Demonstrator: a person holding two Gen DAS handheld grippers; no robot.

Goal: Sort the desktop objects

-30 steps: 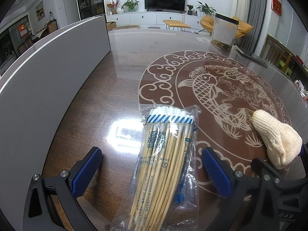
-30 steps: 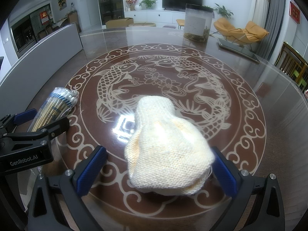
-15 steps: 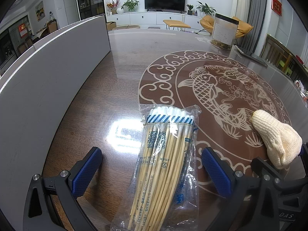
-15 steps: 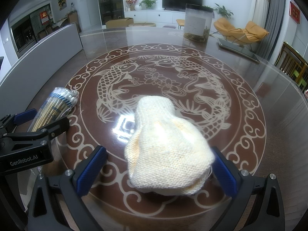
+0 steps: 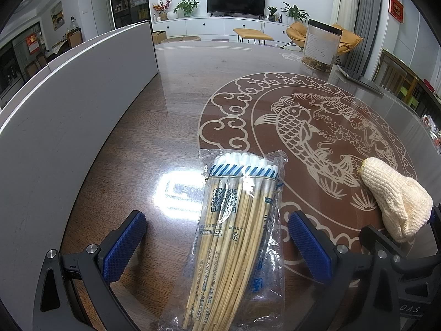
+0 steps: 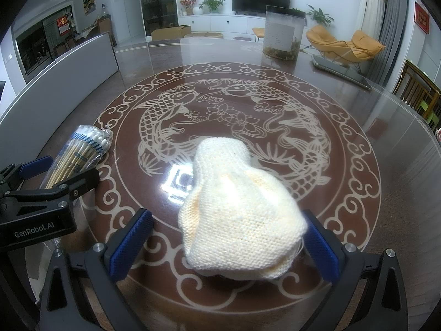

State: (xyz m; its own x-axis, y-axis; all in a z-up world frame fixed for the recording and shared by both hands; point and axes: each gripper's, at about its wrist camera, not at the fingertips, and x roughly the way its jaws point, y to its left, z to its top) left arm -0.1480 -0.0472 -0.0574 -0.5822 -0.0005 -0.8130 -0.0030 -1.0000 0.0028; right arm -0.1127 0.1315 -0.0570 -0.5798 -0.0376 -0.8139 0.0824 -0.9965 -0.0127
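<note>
A clear packet of cotton swabs point(image 5: 234, 237) lies flat on the counter point(image 5: 176, 115) between the wide-spread fingers of the left tool point(image 5: 215, 244). Beside it, a cream knitted hat point(image 6: 239, 215) sits between the equally wide right tool point(image 6: 226, 238).

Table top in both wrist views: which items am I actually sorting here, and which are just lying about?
For the job:
- bag of cotton swabs, lying between the open left claw fingers
- cream knitted piece, lying between the open right claw fingers

Just lying about:
- clear jar at the far side
- flat dark slab beside it
- white panel along the left edge
</note>
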